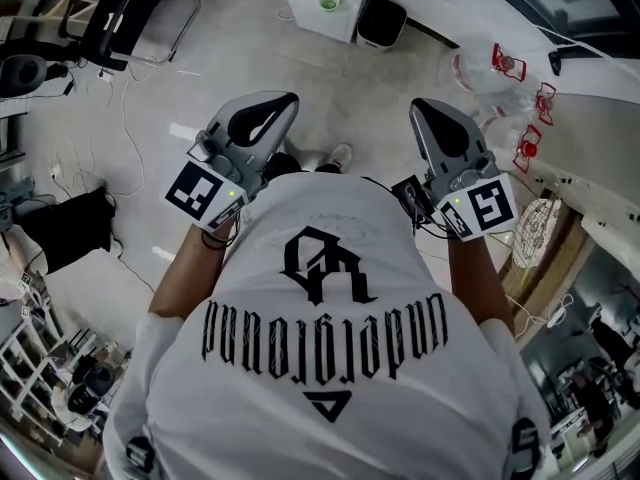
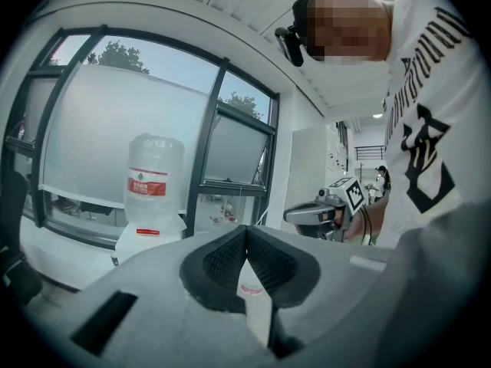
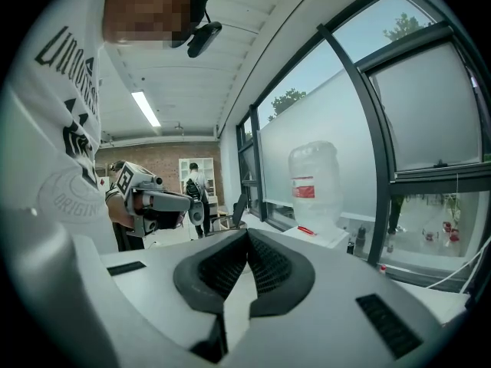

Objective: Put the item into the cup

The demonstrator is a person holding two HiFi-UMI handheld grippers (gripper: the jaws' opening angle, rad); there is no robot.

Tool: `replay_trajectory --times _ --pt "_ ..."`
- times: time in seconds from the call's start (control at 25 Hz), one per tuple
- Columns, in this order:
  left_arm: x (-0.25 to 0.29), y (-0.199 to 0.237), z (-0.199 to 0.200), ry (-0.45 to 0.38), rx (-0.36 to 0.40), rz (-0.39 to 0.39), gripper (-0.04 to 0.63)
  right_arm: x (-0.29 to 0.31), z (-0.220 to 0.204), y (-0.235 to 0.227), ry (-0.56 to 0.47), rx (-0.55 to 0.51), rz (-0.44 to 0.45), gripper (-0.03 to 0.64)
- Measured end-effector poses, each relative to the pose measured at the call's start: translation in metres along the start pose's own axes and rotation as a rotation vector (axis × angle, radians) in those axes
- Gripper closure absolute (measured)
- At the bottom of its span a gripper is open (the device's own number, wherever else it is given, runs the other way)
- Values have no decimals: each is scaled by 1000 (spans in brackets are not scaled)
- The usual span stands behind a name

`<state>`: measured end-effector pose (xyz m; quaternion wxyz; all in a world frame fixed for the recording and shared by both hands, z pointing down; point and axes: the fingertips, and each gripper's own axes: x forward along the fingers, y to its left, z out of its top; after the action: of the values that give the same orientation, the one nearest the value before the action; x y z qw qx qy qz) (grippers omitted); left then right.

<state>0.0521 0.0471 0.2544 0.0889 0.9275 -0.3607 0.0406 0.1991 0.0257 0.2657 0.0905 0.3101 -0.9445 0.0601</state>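
2 tongs, the left tongs (image 1: 277,107) and right tongs (image 1: 430,114), are each pressed together and empty. 1 water jug (image 2: 155,176) stands on its dispenser.

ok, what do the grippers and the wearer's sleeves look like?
Left gripper and right gripper: grey moulded shells tapering to a point, black ribbed pads, a black-and-white marker cube at each rear. Black cables run off the right one. White T-shirt, short sleeves, black print.

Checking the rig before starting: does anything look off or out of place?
Nothing spilled or broken. Oddly for this task, the left gripper and right gripper are both shut and empty, held out before the torso over the floor, no table beneath.
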Motion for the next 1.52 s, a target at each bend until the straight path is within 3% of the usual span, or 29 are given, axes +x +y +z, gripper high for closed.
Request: replay_trajectory --times 0.44,1.12,1.52 --pt "-47 9 1 -31 14 -49 581 9 11 54 -4 -23 -37 601" --pt "-198 51 -4 -84 23 -72 580 53 22 206 4 -29 -91 601" --pt "-254 46 -15 -82 20 -118 581 55 13 269 -8 -5 -135 601"
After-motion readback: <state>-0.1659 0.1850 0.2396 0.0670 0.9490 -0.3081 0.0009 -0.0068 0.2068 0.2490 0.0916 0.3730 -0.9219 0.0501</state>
